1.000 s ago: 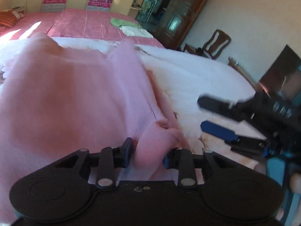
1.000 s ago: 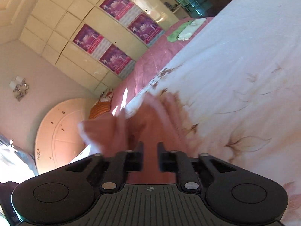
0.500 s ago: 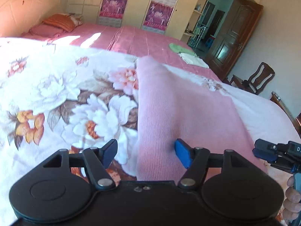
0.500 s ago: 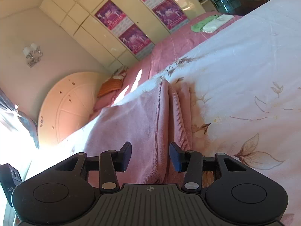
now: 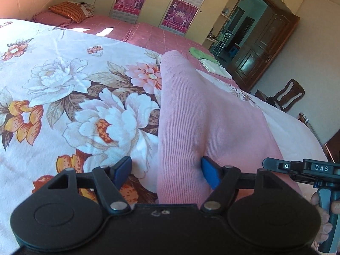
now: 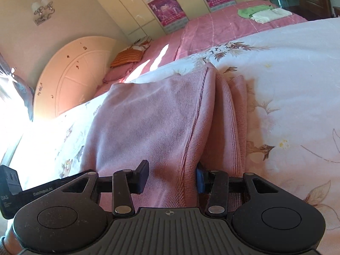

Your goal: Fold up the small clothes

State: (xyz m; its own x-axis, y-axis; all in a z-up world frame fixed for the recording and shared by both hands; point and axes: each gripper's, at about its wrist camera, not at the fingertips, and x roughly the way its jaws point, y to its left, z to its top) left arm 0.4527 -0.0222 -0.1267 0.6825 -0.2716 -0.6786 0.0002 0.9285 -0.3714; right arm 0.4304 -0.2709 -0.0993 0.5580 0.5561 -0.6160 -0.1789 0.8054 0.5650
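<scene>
Left wrist view: a floral bed cover (image 5: 63,89) is seen, and a pink knit garment (image 5: 201,114) is laid folded on it. The left gripper (image 5: 165,171) is opening, its fingers wide around the garment's near edge without pressing. The right gripper (image 6: 172,176) is held half-spread, a fold lying between its fingers.

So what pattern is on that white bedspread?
Large flowers on the bedspread, white, pink and orange; clearest from the left wrist.

Pink garment's (image 6: 148,127) near hem behind right gripper's (image 6: 171,177) body.
</scene>
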